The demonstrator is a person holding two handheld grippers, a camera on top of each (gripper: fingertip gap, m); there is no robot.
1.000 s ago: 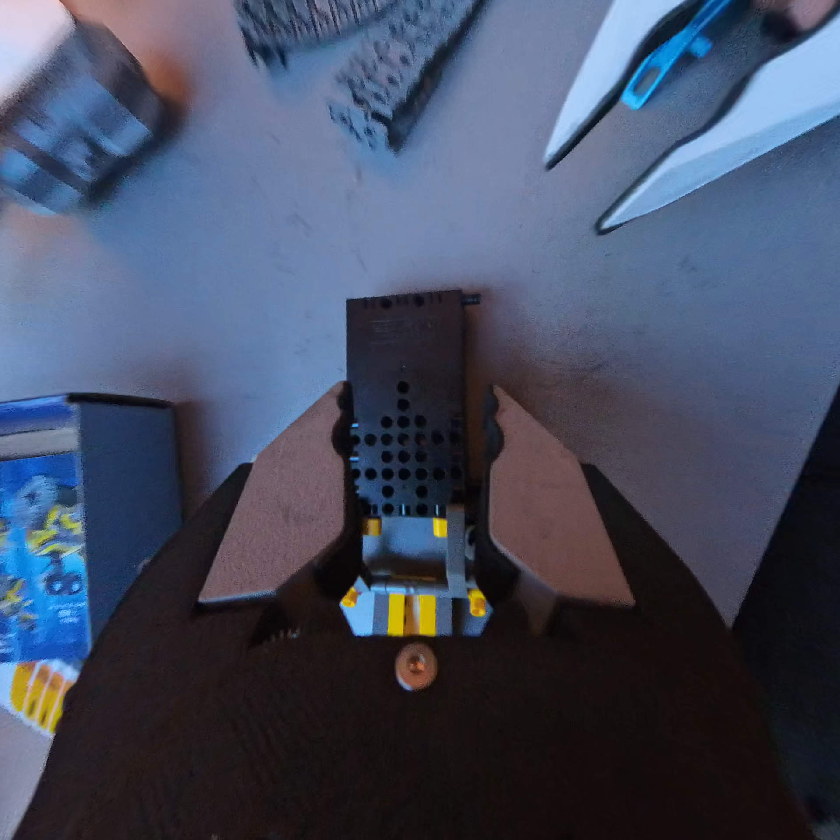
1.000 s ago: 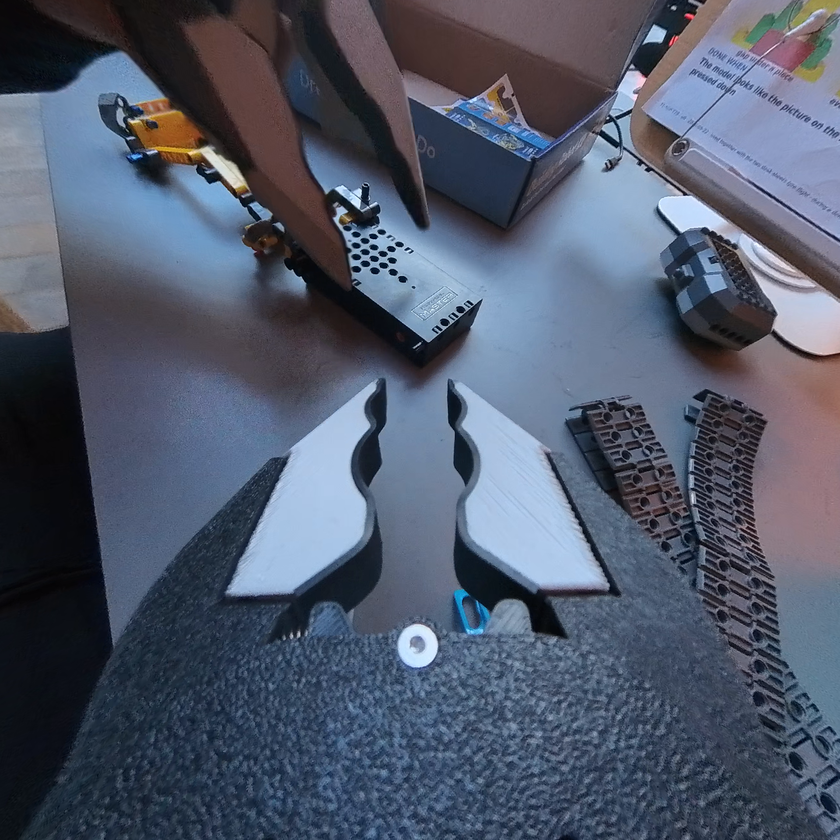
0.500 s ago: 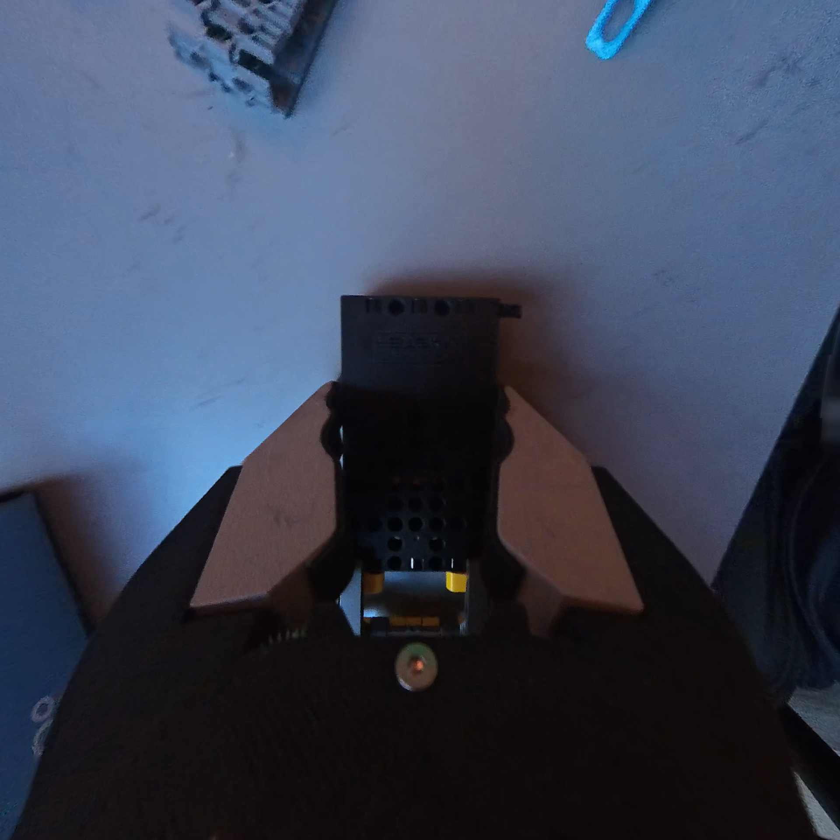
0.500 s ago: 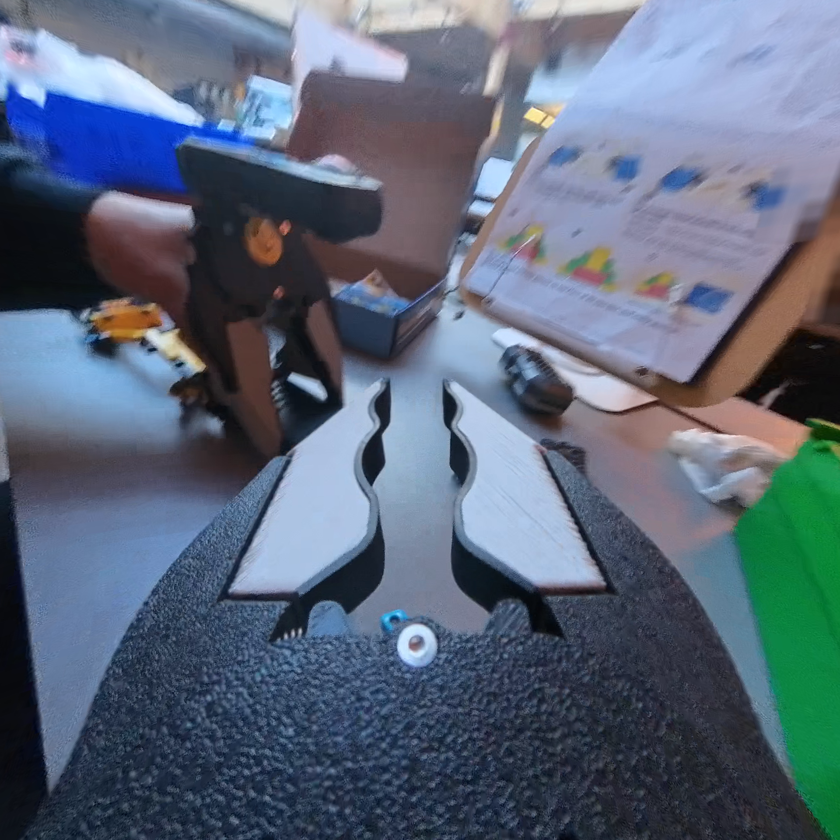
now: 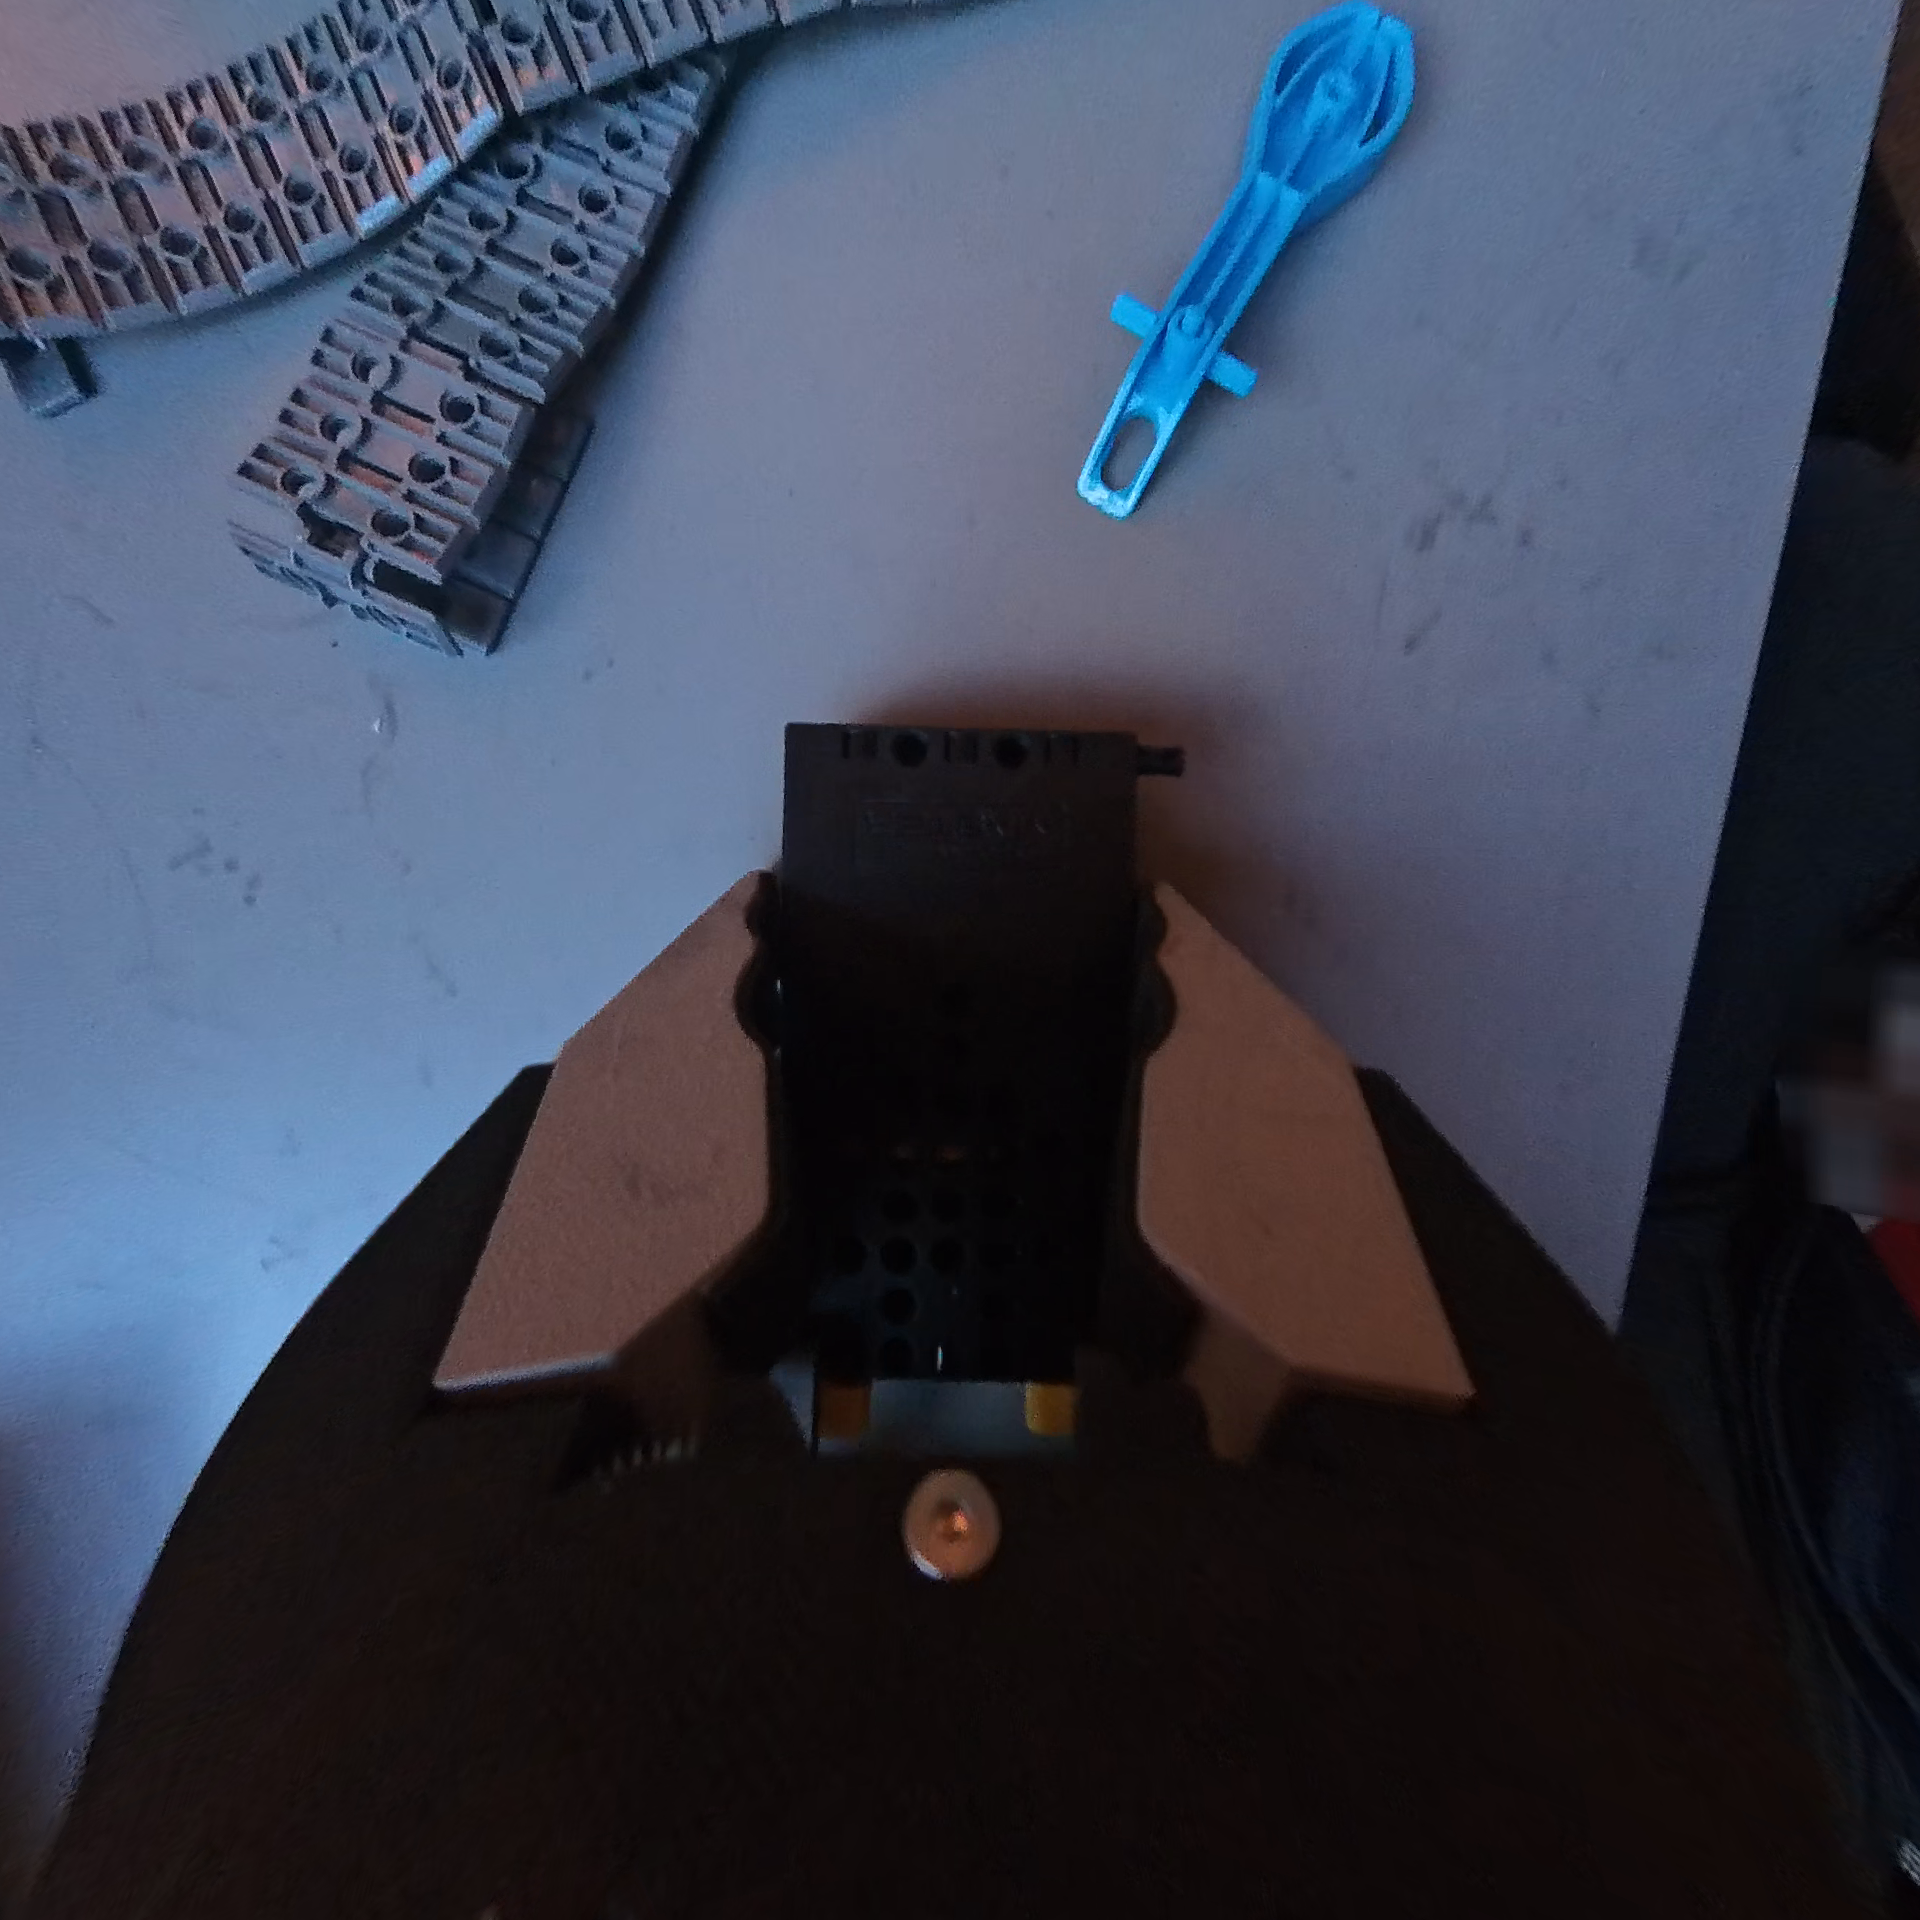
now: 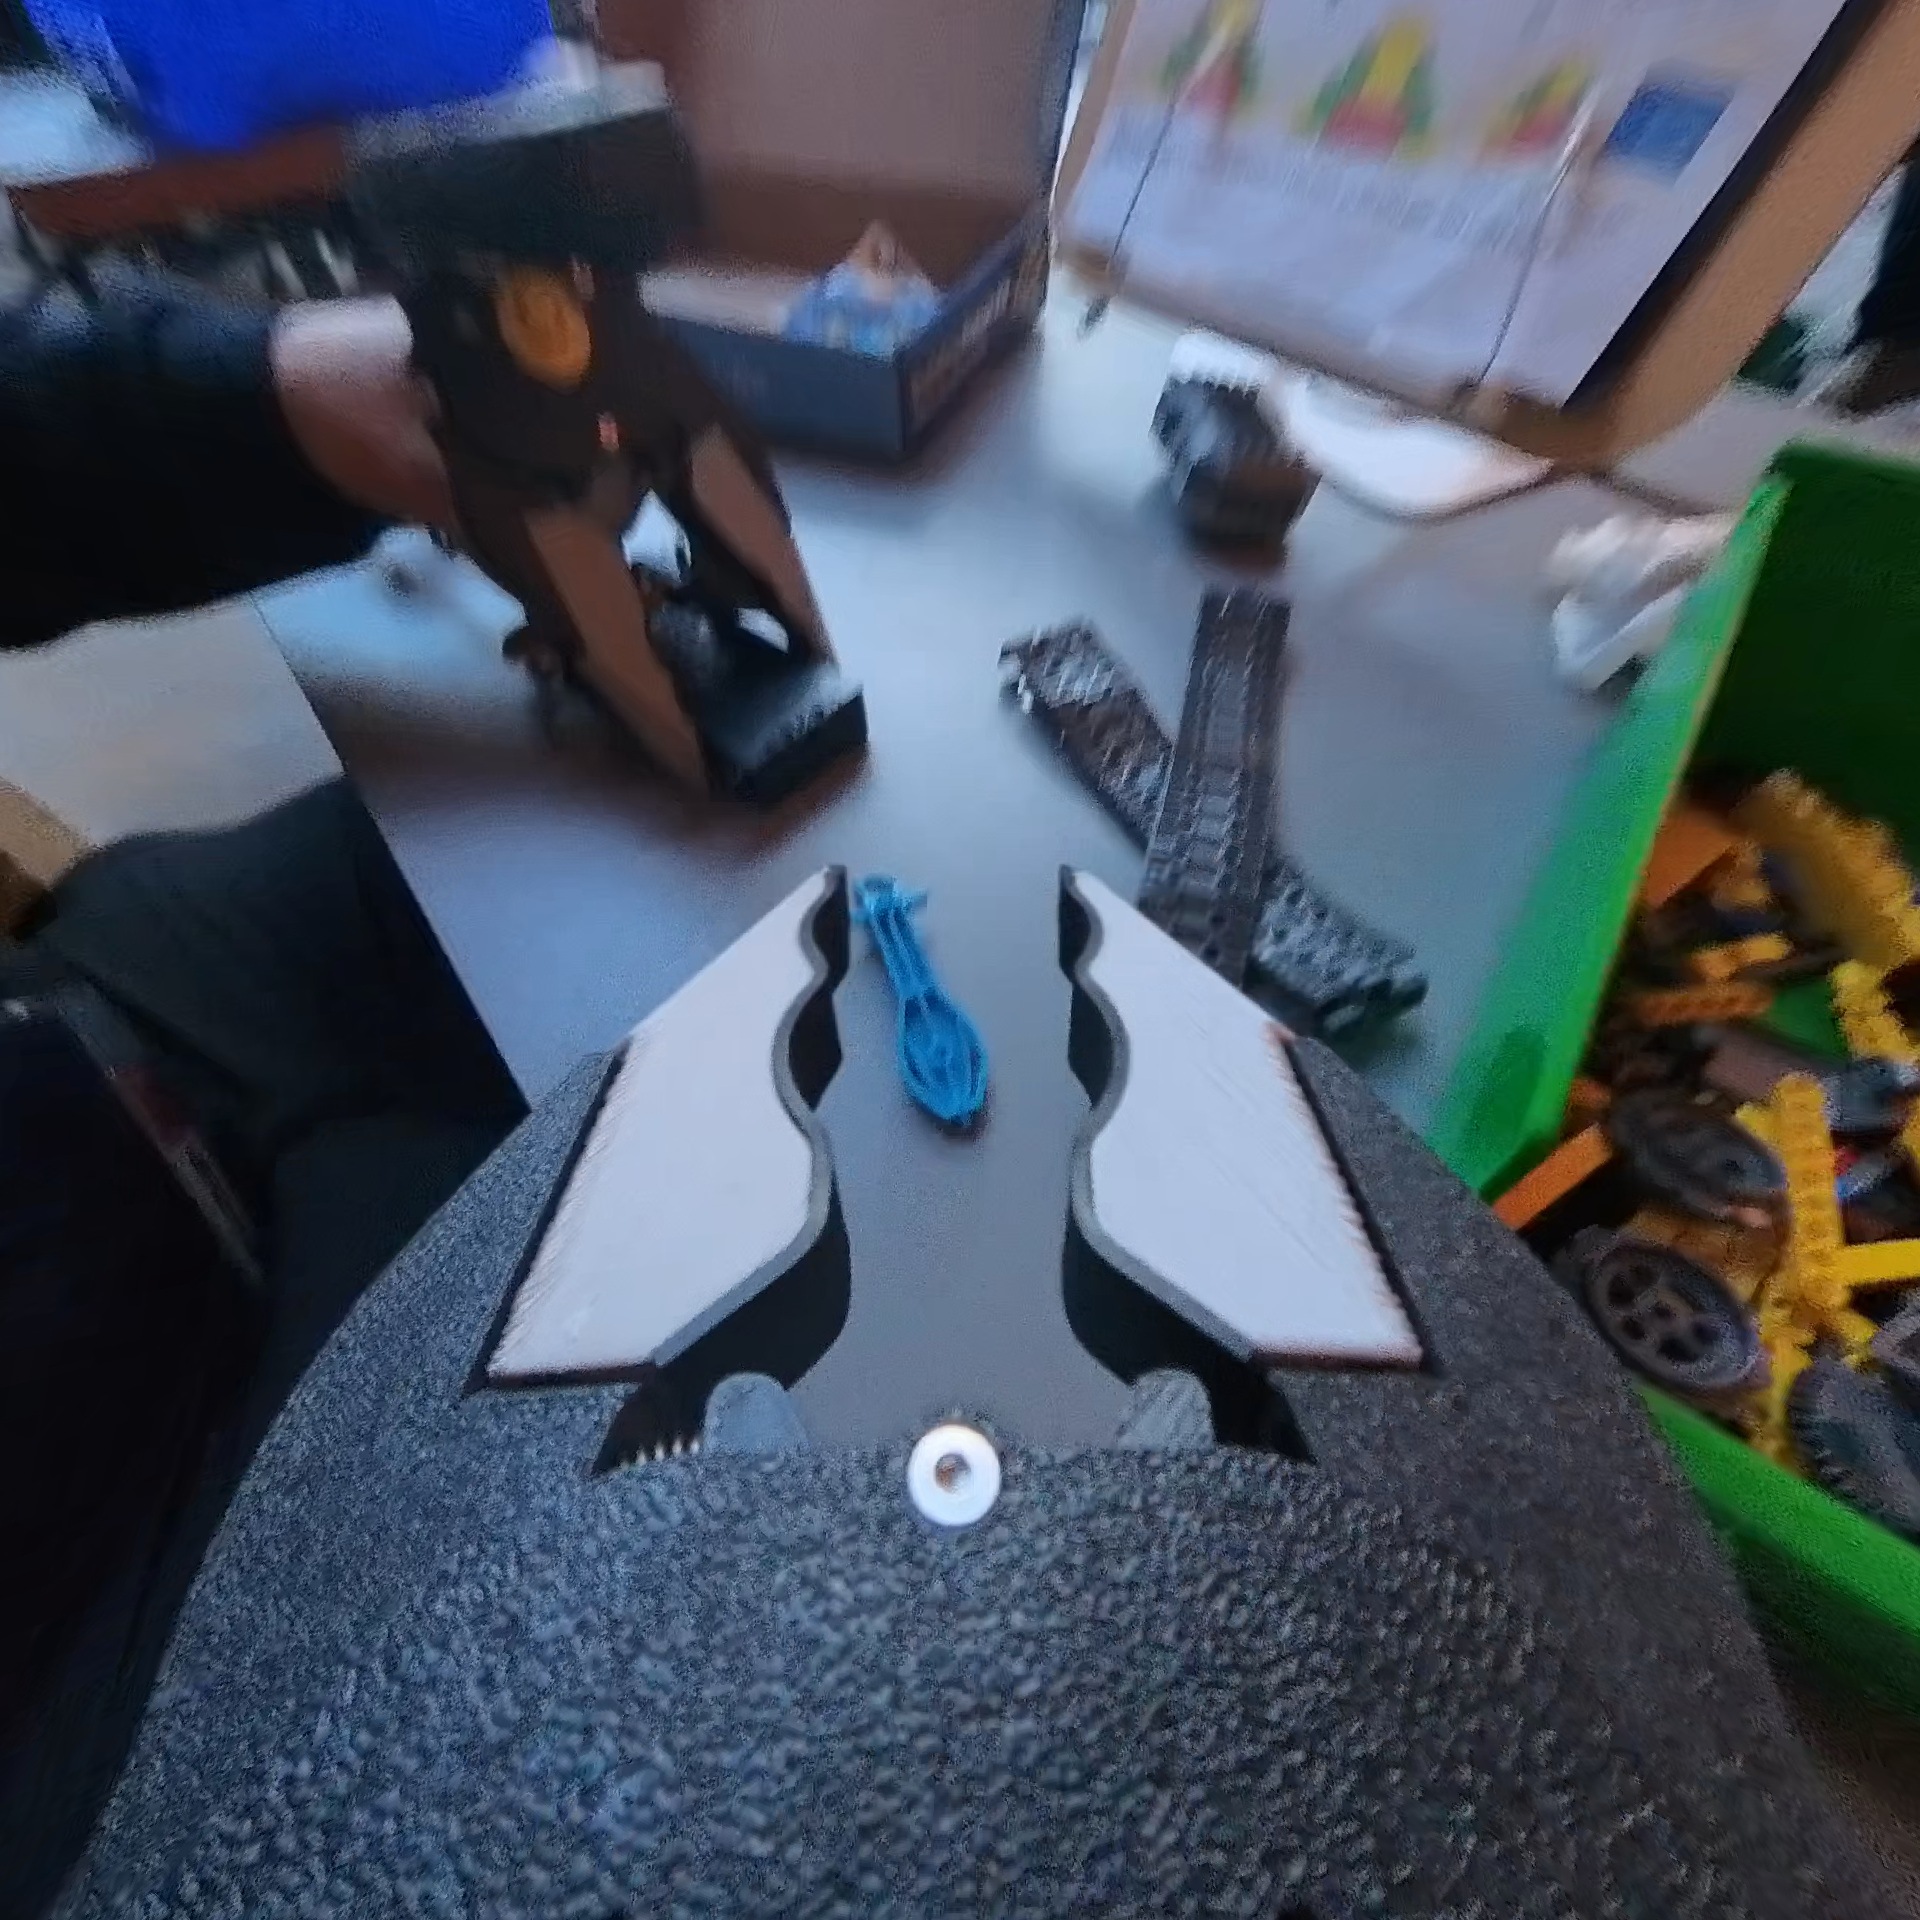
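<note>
The left gripper (image 5: 956,914) clamps a black perforated rectangular plastic block (image 5: 951,862) between its fingers at the centre of the left wrist view, pressing it against the grey tabletop (image 5: 727,623). The block's long axis runs straight ahead along the fingers, its far end jutting beyond the tips; yellow pins show at its near end.

In the right wrist view, the right gripper (image 6: 945,904) hangs above the tabletop with its fingers spread wide and nothing between them. Just ahead, framed in the gap, a small blue plastic tool with a looped end (image 6: 920,1013) lies on the surface, its long axis running roughly along the gripper's line. The same tool sits at the upper right of the left wrist view, well apart from the held block, so the right gripper is the nearer one.

Two dark linked tread strips (image 6: 1195,790) lie right of centre, beside a green bin of mixed yellow and black parts (image 6: 1621,831) at the right edge. The left gripper appears again, blurred, at upper left.
</note>
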